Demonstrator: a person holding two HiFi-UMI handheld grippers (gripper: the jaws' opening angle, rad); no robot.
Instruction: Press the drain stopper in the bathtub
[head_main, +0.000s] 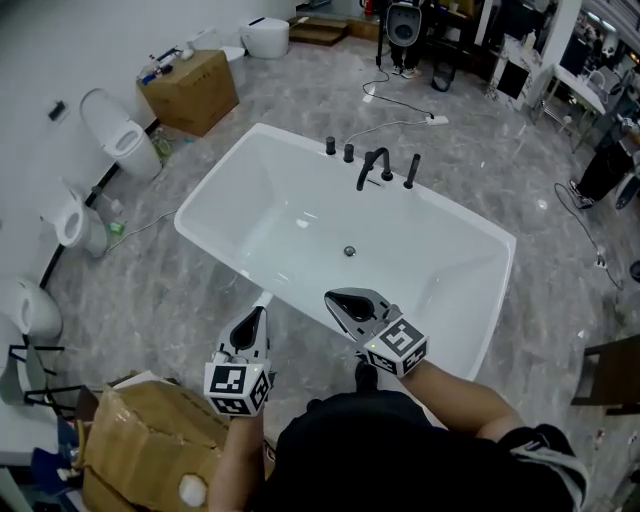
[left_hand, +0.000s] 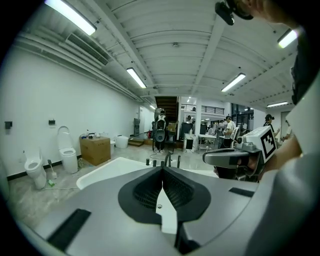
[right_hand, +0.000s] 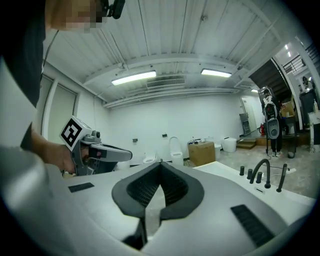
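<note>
From the head view, the white bathtub (head_main: 290, 200) sits slantwise on grey marble floor (head_main: 480, 165). Bare floor runs along every rim, widest beyond the far rim and off the tub's right end. The drain stopper (head_main: 349, 251) lies at the middle of the tub's bottom, with bare basin all around it. Five black tap fittings (head_main: 372, 165) stand in a row on the far rim: three short knobs, one curved spout and one upright wand. The left gripper (head_main: 260, 312) hangs just outside the near rim, and the right gripper (head_main: 332, 298) reaches over that rim with its tip above the basin's edge. Both are well apart from the stopper. Three toilets (head_main: 120, 135) line the wall to the tub's left, with a fourth (head_main: 265, 35) farther back. There are two cardboard boxes: one (head_main: 190, 90) beyond the tub's far left corner, one crumpled (head_main: 150, 440) on the near side.

In the left gripper view, the jaws meet along one line with nothing pinched between them. Past them are the tub's rim, the fittings, two toilets and one box. The right gripper shows over the tub at the right.

In the right gripper view, the jaws are likewise pressed together and empty. The tub's rim and fittings lie to their right, and the left gripper shows on the other side.
</note>
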